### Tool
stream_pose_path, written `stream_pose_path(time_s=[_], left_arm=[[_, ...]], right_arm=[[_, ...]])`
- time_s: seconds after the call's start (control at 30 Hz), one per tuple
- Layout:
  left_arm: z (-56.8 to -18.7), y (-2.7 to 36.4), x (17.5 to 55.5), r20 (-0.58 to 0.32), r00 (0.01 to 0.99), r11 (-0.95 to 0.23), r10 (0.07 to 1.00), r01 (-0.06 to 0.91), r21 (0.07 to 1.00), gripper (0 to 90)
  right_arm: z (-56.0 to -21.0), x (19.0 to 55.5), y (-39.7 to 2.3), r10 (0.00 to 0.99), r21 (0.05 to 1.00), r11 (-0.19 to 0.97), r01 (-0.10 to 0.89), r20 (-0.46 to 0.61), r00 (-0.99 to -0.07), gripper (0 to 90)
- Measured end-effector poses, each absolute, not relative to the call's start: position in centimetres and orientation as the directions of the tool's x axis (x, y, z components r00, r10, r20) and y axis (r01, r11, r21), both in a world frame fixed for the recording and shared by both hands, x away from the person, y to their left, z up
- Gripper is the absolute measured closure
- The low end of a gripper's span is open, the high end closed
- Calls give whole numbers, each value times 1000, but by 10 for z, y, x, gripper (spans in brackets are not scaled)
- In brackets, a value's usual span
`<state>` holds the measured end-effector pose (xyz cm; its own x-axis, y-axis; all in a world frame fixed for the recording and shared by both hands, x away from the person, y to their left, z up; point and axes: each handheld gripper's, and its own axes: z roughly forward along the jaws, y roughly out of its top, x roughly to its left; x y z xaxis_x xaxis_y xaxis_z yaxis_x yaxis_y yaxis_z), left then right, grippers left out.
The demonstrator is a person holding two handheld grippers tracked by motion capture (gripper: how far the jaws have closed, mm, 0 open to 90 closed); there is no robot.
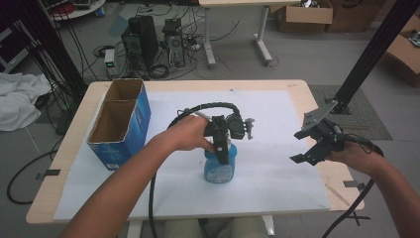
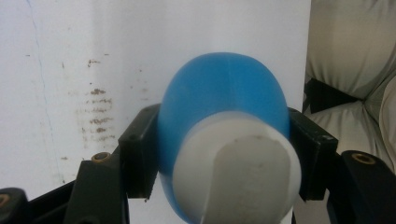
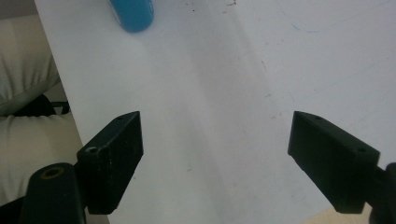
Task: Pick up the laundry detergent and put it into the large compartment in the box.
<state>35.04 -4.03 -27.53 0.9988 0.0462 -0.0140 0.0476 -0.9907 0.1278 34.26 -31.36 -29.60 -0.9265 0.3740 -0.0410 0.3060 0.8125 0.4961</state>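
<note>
At the centre of the high view, the left tool (image 1: 224, 148) grips a blue bottle (image 1: 219, 168) standing, seemingly upright, on the bench (image 1: 297, 89). At right, the right tool (image 1: 309, 146) hangs wide and empty.

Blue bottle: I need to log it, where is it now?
The blue bottle stands near the table's front middle in the high view, clamped by the left gripper, right of the box.

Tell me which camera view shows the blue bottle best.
The left gripper view: the blue bottle sits close up with its white cap, pressed between the left gripper jaws. The high view shows it small, partly behind the hand. The right gripper view catches just its blue end.
</note>
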Motion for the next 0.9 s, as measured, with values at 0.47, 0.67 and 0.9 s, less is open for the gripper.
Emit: stream_pose_path(time_s=[0.47,0.67,0.9], left_arm=[[-203,-10,355,10,971,-956,238,233,176,379],[-161,14,365,32,918,-903,395,382,197,379],[-120,42,371,73,841,-832,536,511,215,379]], right_arm=[[-296,341,-311,369,495,815,302,-40,-929,183],[-296,341,-307,363,493,818,297,-41,-931,182],[-297,342,-304,355,490,822,290,-43,-934,182]])
